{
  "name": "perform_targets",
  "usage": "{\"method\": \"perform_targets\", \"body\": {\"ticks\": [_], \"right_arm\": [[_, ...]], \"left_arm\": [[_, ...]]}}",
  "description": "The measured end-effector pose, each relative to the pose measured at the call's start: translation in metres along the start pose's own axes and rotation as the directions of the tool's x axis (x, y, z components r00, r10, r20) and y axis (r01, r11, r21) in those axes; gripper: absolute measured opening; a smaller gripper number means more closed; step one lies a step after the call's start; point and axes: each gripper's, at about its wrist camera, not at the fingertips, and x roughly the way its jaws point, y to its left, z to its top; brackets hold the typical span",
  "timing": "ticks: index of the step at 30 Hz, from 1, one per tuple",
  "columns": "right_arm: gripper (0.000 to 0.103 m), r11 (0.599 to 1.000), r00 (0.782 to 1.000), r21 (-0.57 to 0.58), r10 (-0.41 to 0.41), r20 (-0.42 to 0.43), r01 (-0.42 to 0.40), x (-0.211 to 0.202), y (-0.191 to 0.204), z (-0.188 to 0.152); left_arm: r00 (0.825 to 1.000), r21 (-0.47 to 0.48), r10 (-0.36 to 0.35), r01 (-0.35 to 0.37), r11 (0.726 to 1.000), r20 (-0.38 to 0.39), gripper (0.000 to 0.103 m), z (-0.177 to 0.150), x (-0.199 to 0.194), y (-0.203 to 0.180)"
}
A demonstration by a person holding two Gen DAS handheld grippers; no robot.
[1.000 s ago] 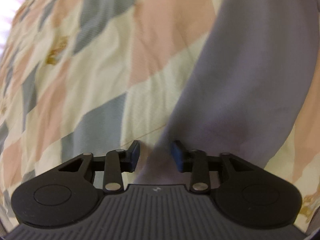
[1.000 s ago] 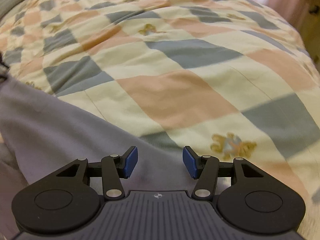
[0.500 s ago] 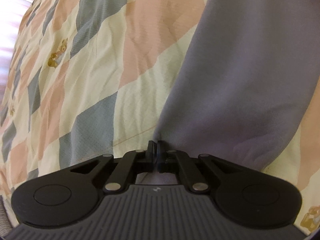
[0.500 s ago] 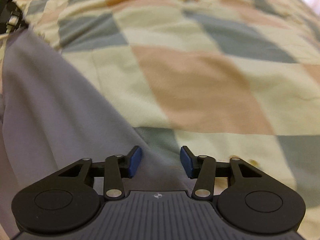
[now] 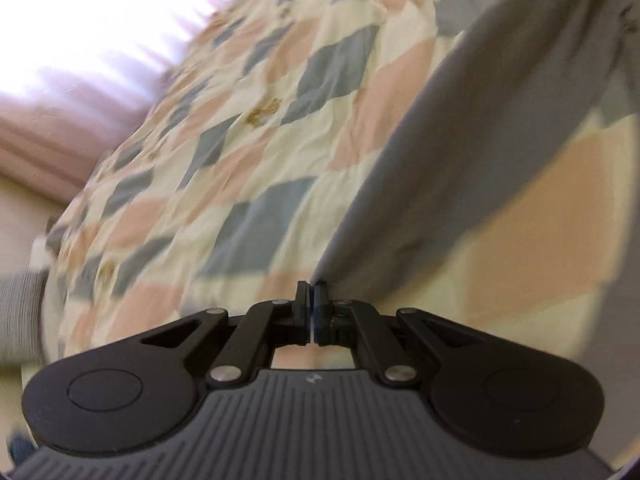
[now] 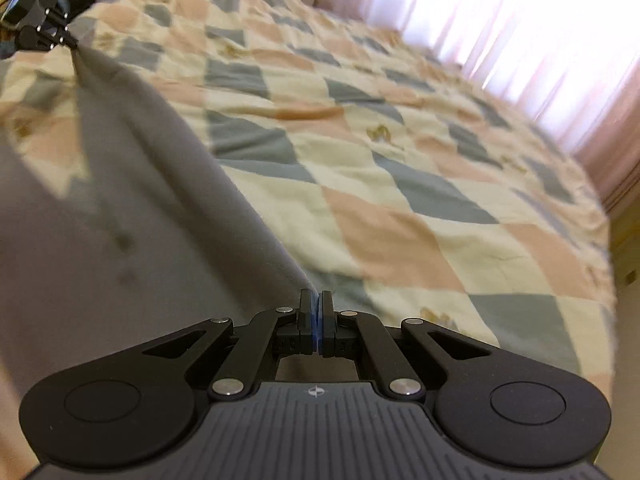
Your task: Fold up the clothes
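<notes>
The left gripper [image 5: 311,294] and right gripper [image 6: 316,304] each have their fingers clenched on a corner of the grey garment [image 6: 132,184]. It stretches between them above the checked quilt [image 6: 400,184] on the bed.

Garment [image 6: 132,208]: plain grey, with a few small darker spots. Bed quilt [image 6: 400,184]: diamond patchwork of cream, peach-pink and slate blue, with small golden-brown bear motifs. Curtains [image 6: 520,32]: pale pink. Right tool [image 6: 316,312]: black, blue pads.
</notes>
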Motion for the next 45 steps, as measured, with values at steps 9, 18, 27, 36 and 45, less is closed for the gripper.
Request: {"method": "perform_targets", "body": {"ticks": [9, 18, 27, 36, 45], "right_arm": [[0.006, 0.995, 0.984, -0.093, 0.020, -0.176, -0.037, -0.042, 0.114, -0.102], [0.040, 0.968, 0.982, 0.240, -0.022, -0.190, 0.068, -0.063, 0.137, -0.123], [0.040, 0.737, 0.989, 0.673, 0.043, -0.139, 0.062, -0.049, 0.122, -0.108], [0.041, 0.189, 0.999, 0.981, 0.013, -0.034, 0.031, -0.054, 0.099, -0.164], [0.041, -0.045, 0.993, 0.999, -0.114, 0.020, -0.025, -0.050, 0.067, -0.212]], "left_arm": [[0.978, -0.161, -0.099, 0.069, 0.984, -0.184, 0.005, -0.094, -0.090, -0.112], [0.981, -0.675, -0.068, -0.074, 0.734, -0.182, 0.037, -0.141, -0.140, -0.099], [0.974, -0.980, -0.189, -0.093, 0.178, -0.127, 0.036, -0.194, -0.081, -0.070], [0.991, -0.975, -0.132, -0.030, -0.219, -0.001, 0.020, -0.247, -0.052, -0.048], [0.989, -0.997, -0.146, -0.026, -0.073, -0.015, 0.002, -0.233, -0.041, -0.041]]}}
